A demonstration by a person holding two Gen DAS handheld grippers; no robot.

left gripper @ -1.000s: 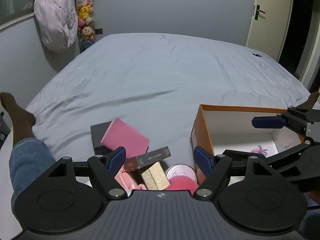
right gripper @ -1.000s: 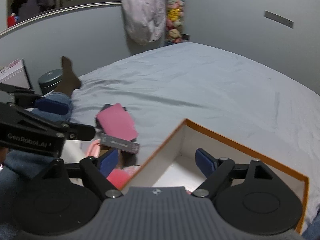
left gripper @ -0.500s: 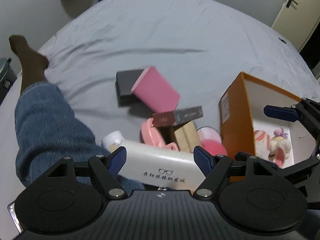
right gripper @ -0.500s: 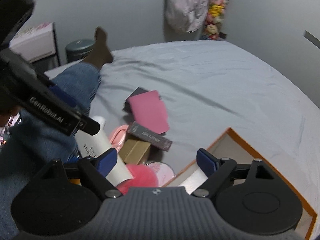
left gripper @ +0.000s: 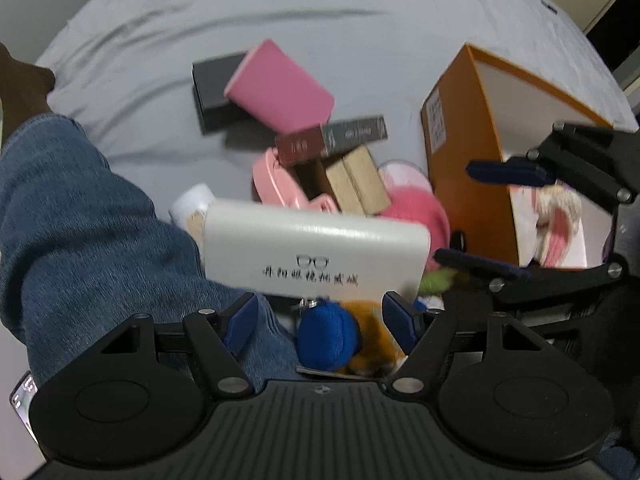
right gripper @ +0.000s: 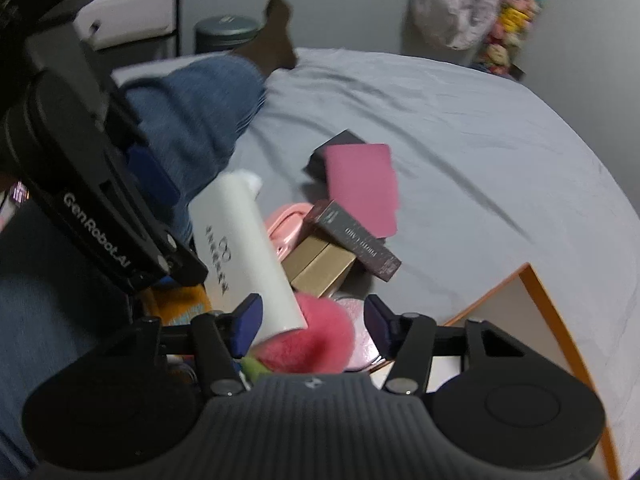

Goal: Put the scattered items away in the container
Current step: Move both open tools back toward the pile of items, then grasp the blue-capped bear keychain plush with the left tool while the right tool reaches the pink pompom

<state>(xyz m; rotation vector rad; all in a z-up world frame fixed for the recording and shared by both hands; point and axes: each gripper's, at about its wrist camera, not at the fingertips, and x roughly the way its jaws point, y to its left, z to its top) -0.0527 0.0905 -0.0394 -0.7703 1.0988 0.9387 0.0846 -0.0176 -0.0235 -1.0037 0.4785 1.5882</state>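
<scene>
The orange box (left gripper: 460, 152) stands open on the bed with a plush toy (left gripper: 556, 216) inside. Beside it lies a pile: a white glasses case (left gripper: 316, 252), a pink fluffy plush (right gripper: 312, 340), a blue round pouch (left gripper: 326, 340), a pink notebook (left gripper: 280, 88), a long dark box (left gripper: 332, 140) and a tan box (left gripper: 356, 184). My left gripper (left gripper: 320, 320) hangs over the blue pouch, its jaws closing slightly without touching it. My right gripper (right gripper: 312, 324) is closing around the pink plush (left gripper: 416, 208); its right pad still stands apart from it.
A person's leg in jeans (left gripper: 80, 220) lies left of the pile. A dark grey box (left gripper: 216, 88) sits under the notebook, a pink case (left gripper: 276, 184) beside the tan box. A phone (left gripper: 22, 396) shows at the lower left. Grey bedsheet (left gripper: 360, 20) stretches beyond.
Both grippers have tipped downward and sunk toward the pile, which now fills the views. The right jaws have narrowed around the pink plush. The glasses case and blue pouch came into sight.
</scene>
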